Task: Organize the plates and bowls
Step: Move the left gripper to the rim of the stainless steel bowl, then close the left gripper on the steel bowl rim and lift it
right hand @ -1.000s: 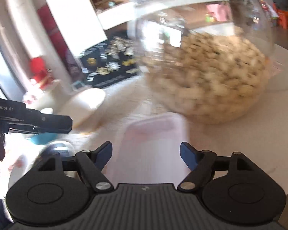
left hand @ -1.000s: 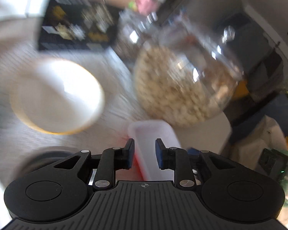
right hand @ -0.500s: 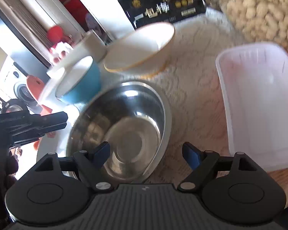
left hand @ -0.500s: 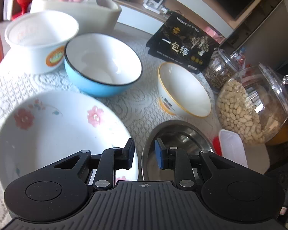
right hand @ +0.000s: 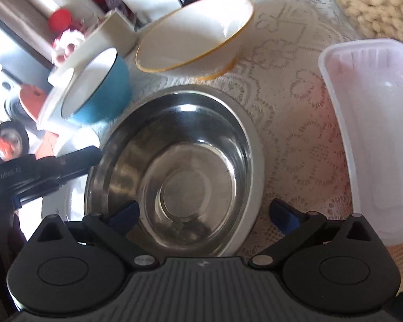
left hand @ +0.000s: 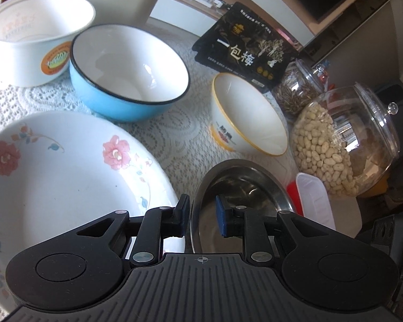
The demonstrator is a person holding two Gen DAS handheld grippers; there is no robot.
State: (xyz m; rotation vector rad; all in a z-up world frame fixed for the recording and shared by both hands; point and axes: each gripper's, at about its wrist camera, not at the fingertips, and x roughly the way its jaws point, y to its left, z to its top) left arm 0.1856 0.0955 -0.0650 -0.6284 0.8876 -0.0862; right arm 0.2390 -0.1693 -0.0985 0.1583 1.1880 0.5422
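Note:
A steel bowl (left hand: 241, 187) (right hand: 174, 169) sits on the lace tablecloth. My left gripper (left hand: 201, 218) hovers over its near left rim, jaws narrowly apart and empty, between it and a flowered white plate (left hand: 53, 174). My right gripper (right hand: 204, 214) is wide open over the steel bowl's near edge. Beyond stand a blue bowl (left hand: 129, 72) (right hand: 99, 91), a yellow-rimmed white bowl (left hand: 249, 115) (right hand: 193, 35) and a white paper tub (left hand: 37, 37).
A clear plastic box (right hand: 376, 123) (left hand: 314, 201) lies right of the steel bowl. A glass jar of peanuts (left hand: 344, 145), a smaller seed jar (left hand: 301, 88) and a black packet (left hand: 247, 48) stand at the back right. The left gripper's body (right hand: 40, 169) shows at left in the right wrist view.
Both grippers swung away from the peanut jar to the bowls, then lowered closer to the steel bowl. Both jaw openings are unchanged.

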